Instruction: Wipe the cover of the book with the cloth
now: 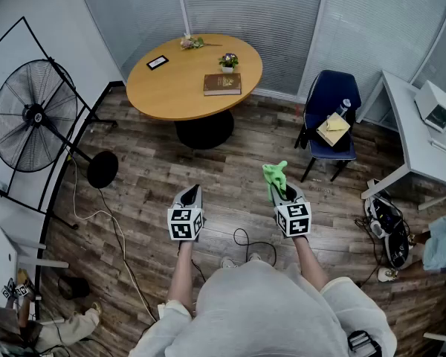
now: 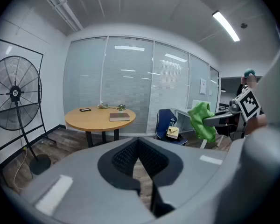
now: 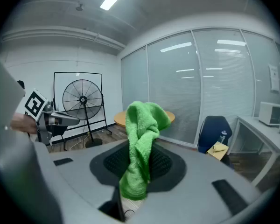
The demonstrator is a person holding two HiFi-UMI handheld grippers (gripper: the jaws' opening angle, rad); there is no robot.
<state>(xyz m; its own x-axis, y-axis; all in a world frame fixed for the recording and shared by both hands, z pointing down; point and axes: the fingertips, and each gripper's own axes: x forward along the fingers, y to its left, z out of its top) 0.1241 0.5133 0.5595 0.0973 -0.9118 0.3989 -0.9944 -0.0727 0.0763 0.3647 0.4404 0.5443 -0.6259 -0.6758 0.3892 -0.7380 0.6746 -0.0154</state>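
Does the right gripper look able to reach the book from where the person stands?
Probably not yet: the right gripper, shut on the green cloth, is near the person's body, while the book lies on the round table across the floor. Nothing seems to stand between; walking closer should do.

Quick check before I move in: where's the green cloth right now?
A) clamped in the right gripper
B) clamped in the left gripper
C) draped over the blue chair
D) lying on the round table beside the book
A: the right gripper view shows the green cloth pinched between the jaws of the right gripper, while the book lies on the round table across the room.
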